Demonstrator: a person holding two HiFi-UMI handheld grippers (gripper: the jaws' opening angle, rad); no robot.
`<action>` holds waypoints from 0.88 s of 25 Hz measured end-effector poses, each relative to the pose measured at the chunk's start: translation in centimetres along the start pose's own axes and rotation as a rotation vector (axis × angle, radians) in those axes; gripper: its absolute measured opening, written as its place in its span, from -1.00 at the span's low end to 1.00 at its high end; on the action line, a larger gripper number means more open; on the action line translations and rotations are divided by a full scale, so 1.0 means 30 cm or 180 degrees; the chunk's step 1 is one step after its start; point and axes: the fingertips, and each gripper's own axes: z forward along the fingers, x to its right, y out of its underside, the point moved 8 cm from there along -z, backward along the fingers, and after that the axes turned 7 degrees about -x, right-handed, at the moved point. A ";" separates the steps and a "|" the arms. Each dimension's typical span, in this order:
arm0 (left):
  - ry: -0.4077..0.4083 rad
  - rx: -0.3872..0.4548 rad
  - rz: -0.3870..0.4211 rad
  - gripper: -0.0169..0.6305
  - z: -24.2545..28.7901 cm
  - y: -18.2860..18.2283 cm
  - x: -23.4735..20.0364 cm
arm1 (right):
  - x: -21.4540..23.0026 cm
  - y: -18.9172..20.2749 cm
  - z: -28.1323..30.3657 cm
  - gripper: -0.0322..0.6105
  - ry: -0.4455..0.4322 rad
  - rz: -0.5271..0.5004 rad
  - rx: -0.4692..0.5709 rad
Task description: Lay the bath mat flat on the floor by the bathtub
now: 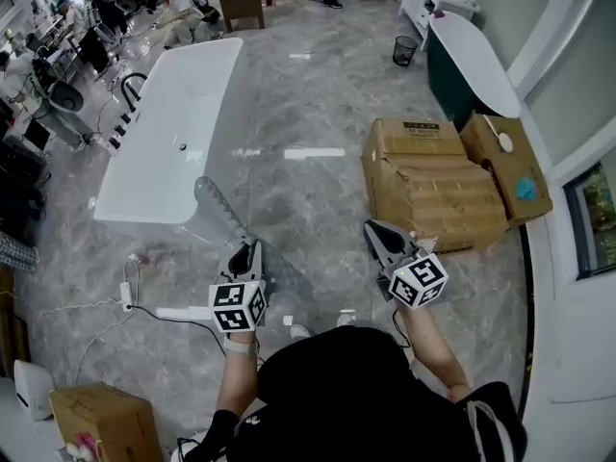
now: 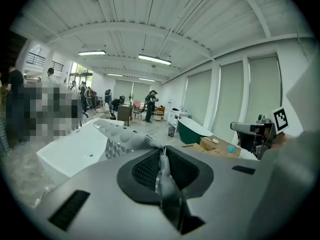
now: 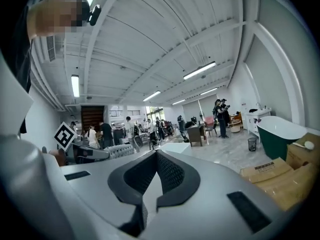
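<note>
Right under the camera, the person's dark top fills six o'clock. Grey marble floor spreads out all round. The long white bathtub sits at eleven o'clock. Stacked cardboard boxes are at one o'clock, with a dark green tub beyond them on the same line.

Now the bath mat: a grey, bumpy strip, bunched narrow, running from the left gripper out toward the white tub's near corner at eleven o'clock, lifted at the gripper end. The left jaws are clamped on its edge, a fold pinched between the pads.

The right gripper, at one o'clock just short of the boxes, has its jaws pressed together on nothing. A small black bin stands far off at twelve o'clock.
</note>
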 end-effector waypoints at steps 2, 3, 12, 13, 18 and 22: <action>0.0005 -0.0025 0.0008 -0.79 -0.015 0.021 -0.030 | -0.017 0.003 0.011 -0.82 0.0032 0.0038 0.0010; 0.0007 -0.0042 0.0020 -0.79 -0.020 0.031 -0.046 | -0.027 0.004 0.016 -0.82 0.0057 0.0020 0.0005; -0.0028 -0.0132 -0.0022 -0.79 0.101 0.029 -0.179 | 0.083 0.033 0.110 -0.82 0.0334 -0.0001 -0.0087; -0.0043 -0.0138 -0.0015 -0.79 0.136 0.016 -0.187 | 0.126 0.030 0.129 -0.82 0.0360 0.0015 -0.0085; -0.0170 -0.0202 -0.0006 -0.80 0.353 -0.088 -0.218 | 0.382 -0.027 0.269 -0.82 0.0351 0.0185 -0.0035; -0.0323 -0.0310 -0.0054 -0.80 0.553 -0.188 -0.219 | 0.581 -0.106 0.387 -0.82 0.0171 0.0181 -0.0075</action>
